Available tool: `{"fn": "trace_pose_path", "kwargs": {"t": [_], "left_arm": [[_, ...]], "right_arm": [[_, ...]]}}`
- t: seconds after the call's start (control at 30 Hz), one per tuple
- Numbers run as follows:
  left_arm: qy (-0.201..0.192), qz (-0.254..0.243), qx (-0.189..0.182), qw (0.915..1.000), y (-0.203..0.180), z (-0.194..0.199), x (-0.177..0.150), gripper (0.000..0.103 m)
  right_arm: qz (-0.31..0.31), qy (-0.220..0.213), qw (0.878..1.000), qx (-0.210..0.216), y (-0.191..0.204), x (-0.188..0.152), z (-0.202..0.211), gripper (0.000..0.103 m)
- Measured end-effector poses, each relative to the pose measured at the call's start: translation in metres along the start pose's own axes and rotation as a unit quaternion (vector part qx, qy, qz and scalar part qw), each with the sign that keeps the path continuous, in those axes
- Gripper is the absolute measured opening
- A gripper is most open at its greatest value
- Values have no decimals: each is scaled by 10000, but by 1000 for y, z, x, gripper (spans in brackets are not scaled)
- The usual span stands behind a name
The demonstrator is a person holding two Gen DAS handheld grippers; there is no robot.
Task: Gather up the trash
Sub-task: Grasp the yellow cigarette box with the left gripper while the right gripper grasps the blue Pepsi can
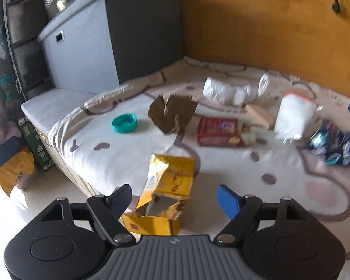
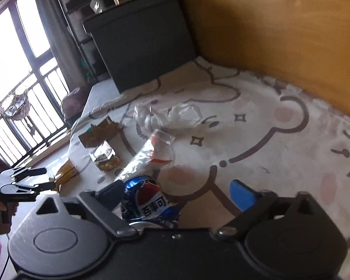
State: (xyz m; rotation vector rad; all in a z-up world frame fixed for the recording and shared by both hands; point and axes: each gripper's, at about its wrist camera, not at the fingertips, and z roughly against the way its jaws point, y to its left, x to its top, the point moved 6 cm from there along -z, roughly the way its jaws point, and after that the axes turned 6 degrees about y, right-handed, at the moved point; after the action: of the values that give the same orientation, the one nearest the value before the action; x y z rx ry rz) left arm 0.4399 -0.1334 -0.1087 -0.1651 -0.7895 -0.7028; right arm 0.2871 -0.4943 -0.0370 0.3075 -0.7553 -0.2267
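Note:
My left gripper (image 1: 173, 190) stands open around a crumpled yellow box (image 1: 168, 182) at the bed's near edge. Its black finger is close to the box and its blue finger (image 1: 228, 200) is well clear. My right gripper (image 2: 176, 189) is open too. A blue Pepsi wrapper (image 2: 149, 198) lies between its jaws, against the black finger (image 2: 112, 191). More trash lies on the white bear-print blanket (image 2: 256, 128): torn brown cardboard (image 1: 172, 114), a teal lid (image 1: 124, 123), a red biscuit box (image 1: 218, 131), white plastic bags (image 1: 231, 91) and a clear bag with orange trim (image 1: 294, 116).
A grey storage box (image 1: 81, 53) stands at the bed's far end, and an orange wooden wall (image 1: 268, 35) runs along the far side. The floor (image 1: 23, 210) and a yellow bag (image 1: 14, 172) lie left of the bed. In the right wrist view, a window with railings (image 2: 18, 81) is at the left.

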Motion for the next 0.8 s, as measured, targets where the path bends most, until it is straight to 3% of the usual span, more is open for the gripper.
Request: {"fn": "trace_pose_path", "kwargs": {"t": [0.1, 0.17, 0.3, 0.33, 0.43, 0.63, 0.7, 0.8], "left_arm": [[117, -181, -16, 9998, 3, -15, -3, 80], [143, -270, -7, 9995, 3, -22, -3, 80], [85, -229, -67, 9997, 6, -33, 2, 78], [74, -186, -97, 9998, 6, -35, 3, 72], [50, -77, -215, 9997, 5, -38, 5, 59], [13, 88, -123, 9999, 0, -34, 3, 55], [-108, 156, -106, 9998, -5, -28, 2, 45], [-119, 380, -161, 9991, -13, -19, 1, 43]], "right_arm": [[-416, 394, 9973, 462, -11, -1, -19, 87], [-607, 559, 9942, 694, -15, -2, -30, 72], [-653, 772, 9915, 822, -19, -5, -47, 65], [-647, 822, 9909, 845, -19, -6, -51, 63], [-538, 957, 9897, 914, -16, -9, -60, 59], [-171, 1234, 9871, 1006, 1, -12, -72, 47], [-25, 1298, 9859, 1052, 8, -15, -70, 46], [226, 1386, 9847, 1035, 18, -20, -66, 46]]}}
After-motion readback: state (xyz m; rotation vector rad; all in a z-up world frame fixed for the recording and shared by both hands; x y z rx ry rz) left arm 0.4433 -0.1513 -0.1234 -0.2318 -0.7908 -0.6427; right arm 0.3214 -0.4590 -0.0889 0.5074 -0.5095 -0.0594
